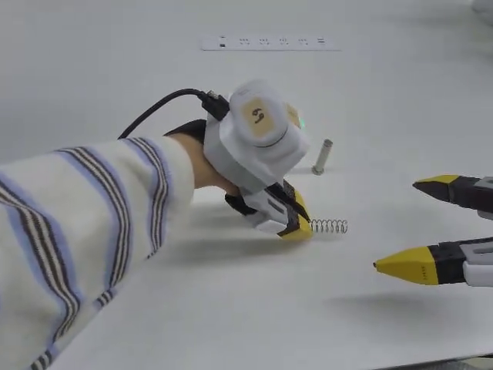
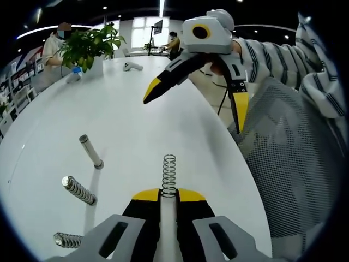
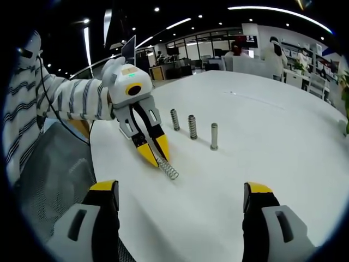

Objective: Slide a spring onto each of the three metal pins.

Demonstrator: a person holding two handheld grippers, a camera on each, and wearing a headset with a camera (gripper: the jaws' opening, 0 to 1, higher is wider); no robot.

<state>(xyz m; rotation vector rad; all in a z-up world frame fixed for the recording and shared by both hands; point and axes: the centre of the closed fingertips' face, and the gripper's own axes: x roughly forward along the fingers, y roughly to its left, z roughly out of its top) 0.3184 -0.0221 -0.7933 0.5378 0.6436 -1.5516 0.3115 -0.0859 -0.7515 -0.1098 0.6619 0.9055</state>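
One silvery coiled spring point(image 2: 169, 172) (lying flat) clamped in left hand-held gripper point(image 2: 169, 192); right hand-held gripper point(image 3: 180, 190) gapes.

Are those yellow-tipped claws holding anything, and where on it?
The left gripper holds a spring by one end, the rest sticking out beyond its jaws. The right gripper is open and holds nothing.
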